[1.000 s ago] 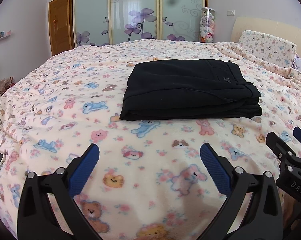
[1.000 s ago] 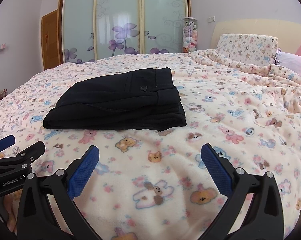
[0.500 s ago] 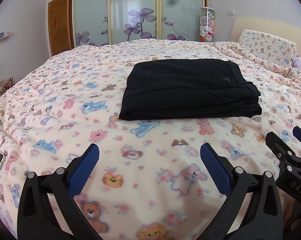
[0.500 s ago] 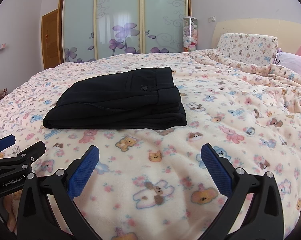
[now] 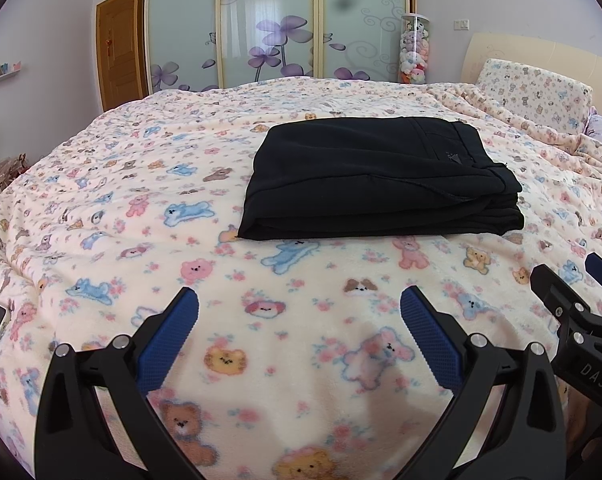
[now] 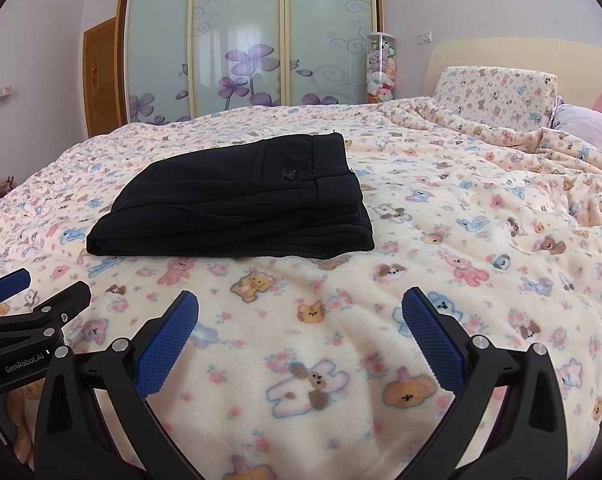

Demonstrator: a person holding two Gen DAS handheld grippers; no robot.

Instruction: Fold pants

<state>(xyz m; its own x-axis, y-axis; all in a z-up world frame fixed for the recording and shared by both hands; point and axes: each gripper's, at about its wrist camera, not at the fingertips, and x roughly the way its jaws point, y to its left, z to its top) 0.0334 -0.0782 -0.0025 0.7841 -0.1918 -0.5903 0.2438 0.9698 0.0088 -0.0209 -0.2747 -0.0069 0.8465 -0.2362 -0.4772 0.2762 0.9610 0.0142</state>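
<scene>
Black pants [image 5: 377, 180] lie folded into a flat rectangular stack on the bed, waistband toward the right; the right wrist view shows the same pants [image 6: 237, 208] left of centre. My left gripper [image 5: 299, 320] hangs open above the blanket, well short of the stack's near edge, nothing between its blue pads. My right gripper [image 6: 300, 320] is also open and empty, back from the pants. Each gripper shows at the edge of the other's view: the right gripper [image 5: 573, 292] in the left wrist view, the left gripper [image 6: 37, 296] in the right wrist view.
A cream fleece blanket [image 5: 149, 208] printed with cartoon animals covers the bed. A matching pillow [image 6: 497, 94] and headboard stand at the far right. Sliding wardrobe doors [image 5: 269, 24], a clear tube of plush toys [image 5: 413, 54] and a wooden door [image 5: 115, 46] stand behind.
Almost nothing differs: both grippers stay open and nearly still, and the folded pants have not moved.
</scene>
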